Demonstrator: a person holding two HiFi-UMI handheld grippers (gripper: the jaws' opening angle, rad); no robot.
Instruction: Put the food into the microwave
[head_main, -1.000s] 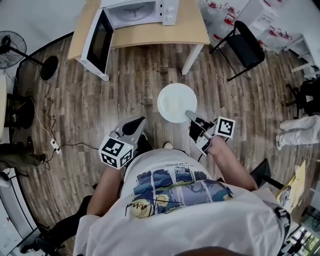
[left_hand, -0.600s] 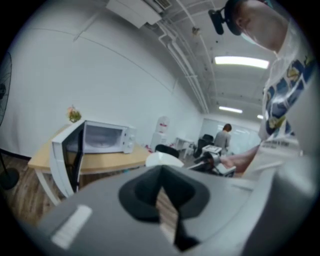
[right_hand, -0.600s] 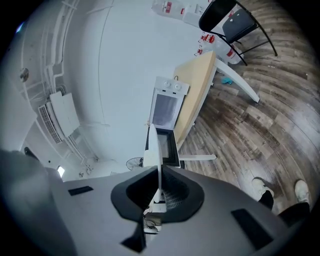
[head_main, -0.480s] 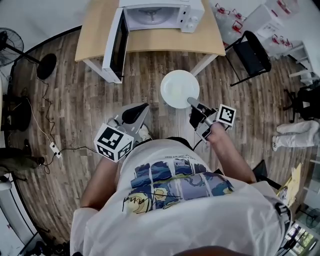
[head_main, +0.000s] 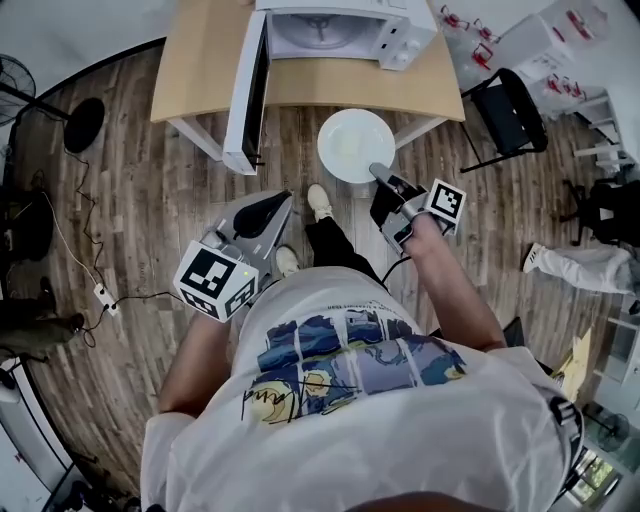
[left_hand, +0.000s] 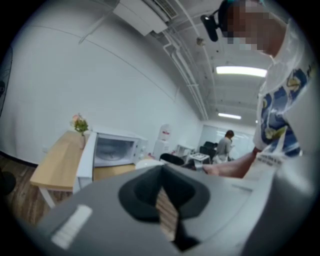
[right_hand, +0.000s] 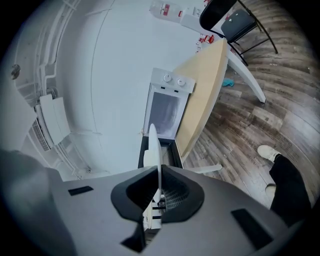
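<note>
Currently we list: right gripper (head_main: 377, 172), jaws clamped on the rim of a white plate (head_main: 352, 143), which is held out near the front edge of the wooden table (head_main: 200, 70). Microwave (head_main: 340, 25) on that table, door (head_main: 250, 95) swung open. Left gripper (head_main: 283, 200), jaws together, nothing between them.
</note>
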